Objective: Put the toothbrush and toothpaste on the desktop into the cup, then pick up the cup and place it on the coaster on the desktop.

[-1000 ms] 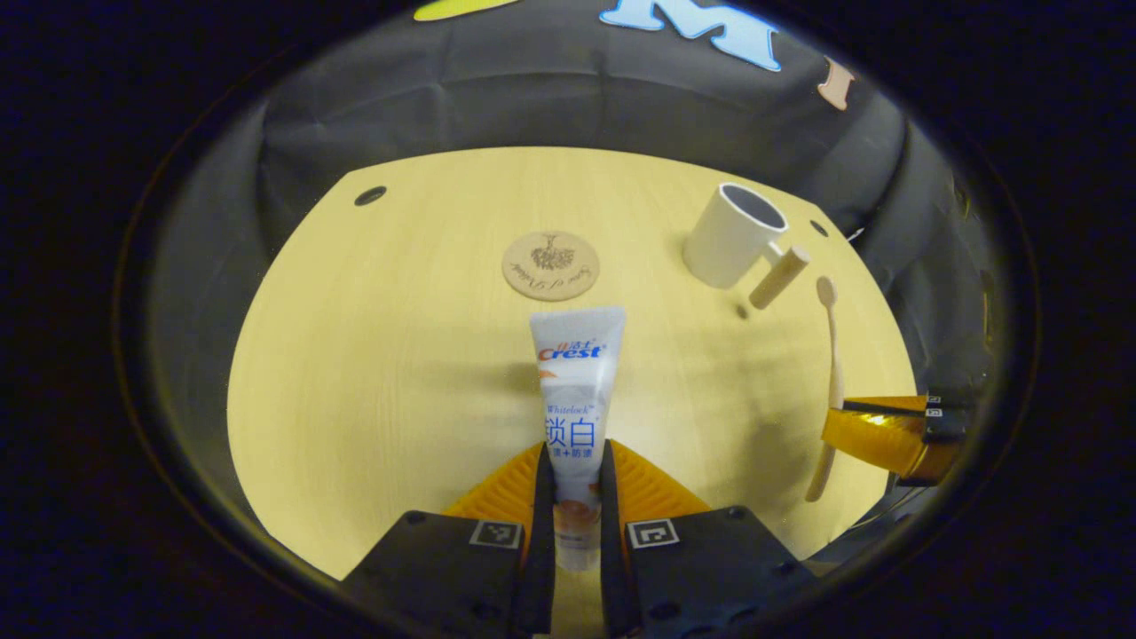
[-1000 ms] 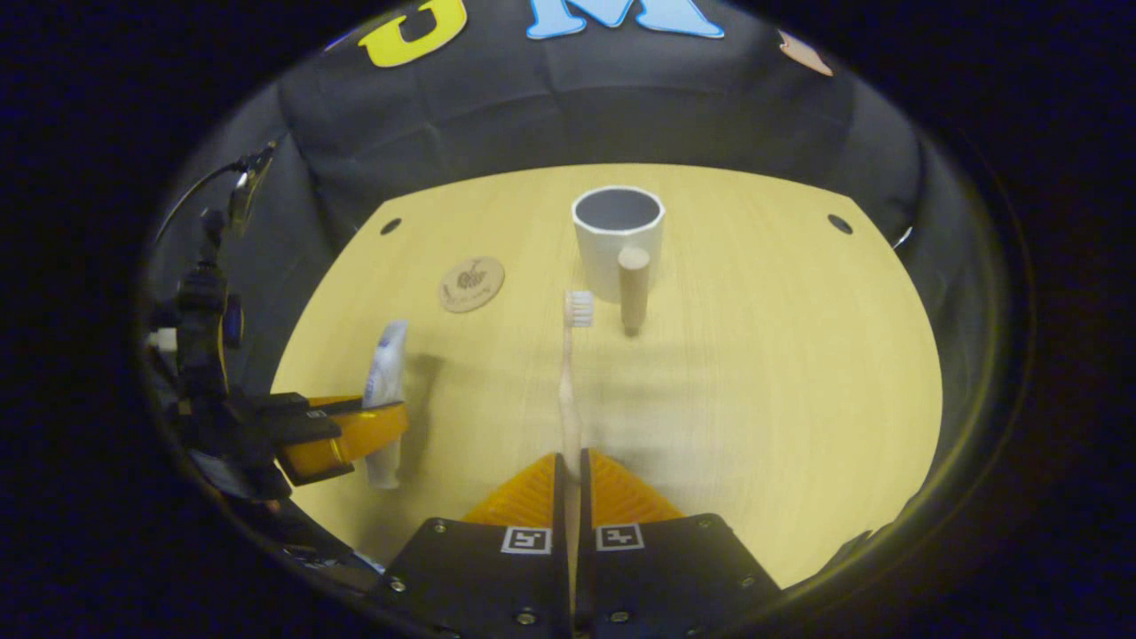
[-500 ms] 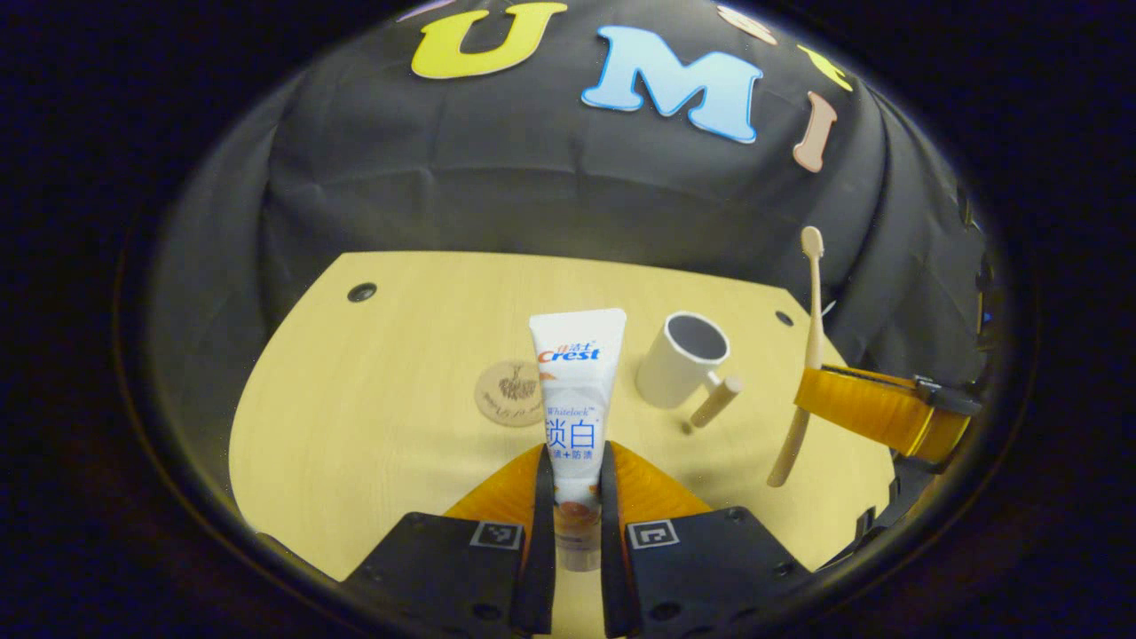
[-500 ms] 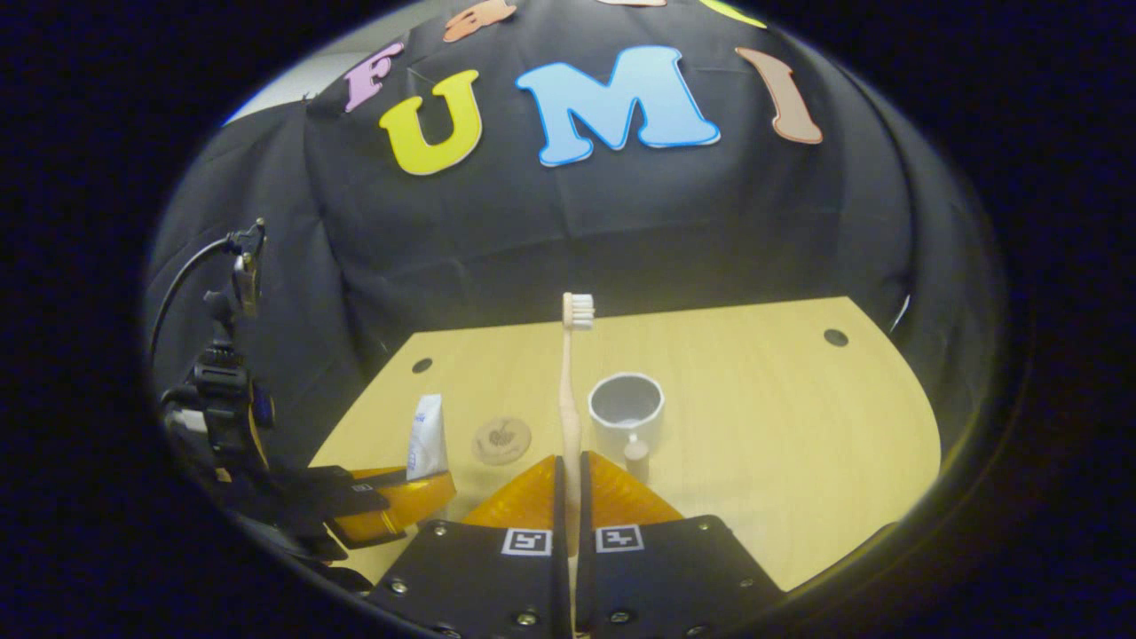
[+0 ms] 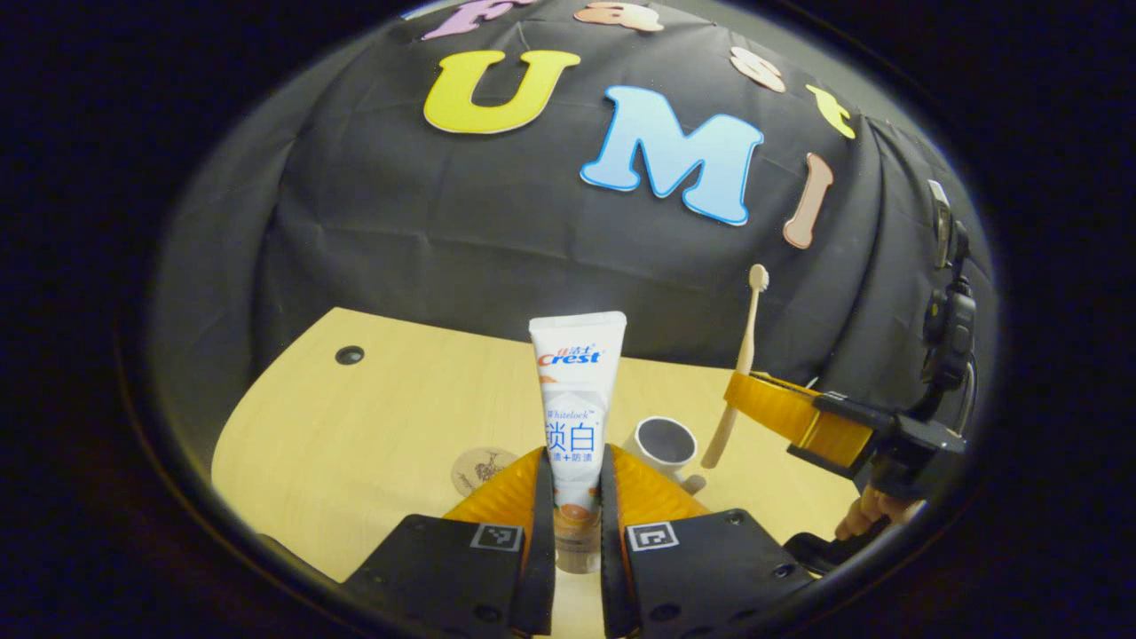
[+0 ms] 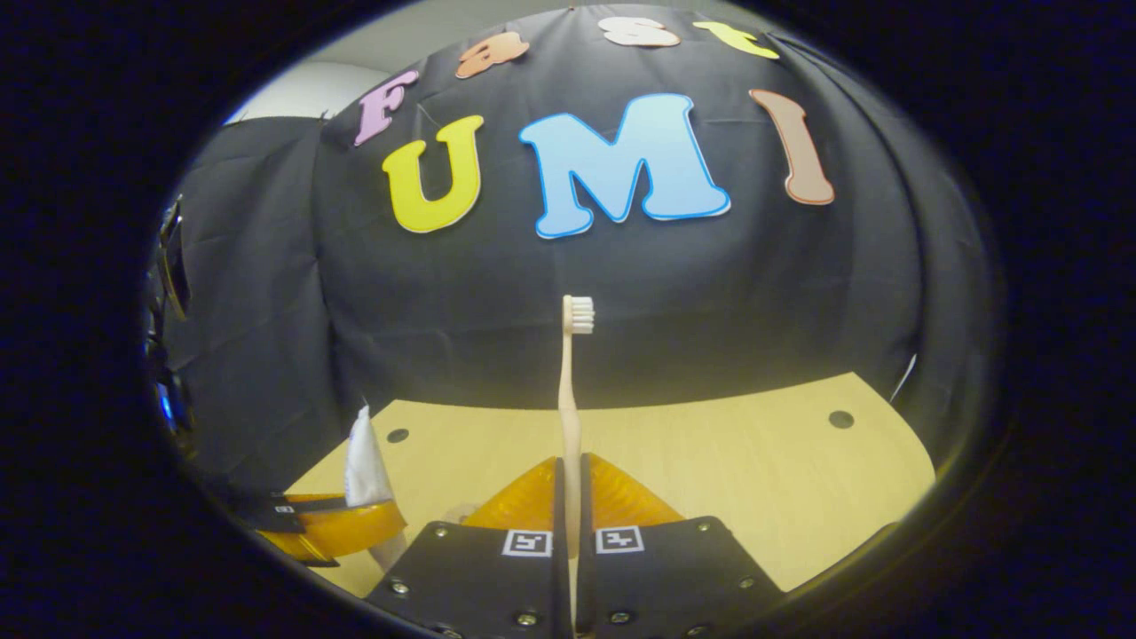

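Squeezing the soft toothpaste (image 5: 577, 399) low, your left gripper (image 5: 577, 532) holds it upright; go gently. Your right gripper (image 6: 571, 524) pinches the light, stiff toothbrush (image 6: 572, 390). Farther off, the cup (image 5: 662, 444) waits on the desktop (image 5: 355, 426).

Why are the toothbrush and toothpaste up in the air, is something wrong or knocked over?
Nothing stands out. The left gripper pinches the toothpaste and the right gripper pinches the toothbrush, both lifted off the desktop. The cup stands upright beside the flat coaster.
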`<action>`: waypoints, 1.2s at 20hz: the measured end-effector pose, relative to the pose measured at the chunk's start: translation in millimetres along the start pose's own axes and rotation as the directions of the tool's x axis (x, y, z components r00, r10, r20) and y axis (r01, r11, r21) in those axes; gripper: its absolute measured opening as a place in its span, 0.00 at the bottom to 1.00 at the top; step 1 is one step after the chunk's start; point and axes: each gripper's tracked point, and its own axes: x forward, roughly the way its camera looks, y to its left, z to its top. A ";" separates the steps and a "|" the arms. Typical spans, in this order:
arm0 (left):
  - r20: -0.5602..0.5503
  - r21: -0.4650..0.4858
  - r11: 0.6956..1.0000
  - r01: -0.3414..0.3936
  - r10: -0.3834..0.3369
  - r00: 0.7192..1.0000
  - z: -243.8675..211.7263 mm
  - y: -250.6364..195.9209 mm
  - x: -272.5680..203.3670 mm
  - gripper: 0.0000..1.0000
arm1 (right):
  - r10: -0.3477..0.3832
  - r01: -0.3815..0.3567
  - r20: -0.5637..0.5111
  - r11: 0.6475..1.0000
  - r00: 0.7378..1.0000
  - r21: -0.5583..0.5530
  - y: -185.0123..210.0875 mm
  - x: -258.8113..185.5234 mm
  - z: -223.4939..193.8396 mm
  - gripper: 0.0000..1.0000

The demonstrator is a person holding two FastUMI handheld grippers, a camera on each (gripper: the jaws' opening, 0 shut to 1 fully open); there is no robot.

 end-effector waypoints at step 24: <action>0.026 -0.060 0.995 -0.085 0.087 0.996 5.2 3.1 -0.6 0.29 | -0.024 0.006 -0.225 0.997 0.974 -0.081 -34.0 54.7 -85.4 0.26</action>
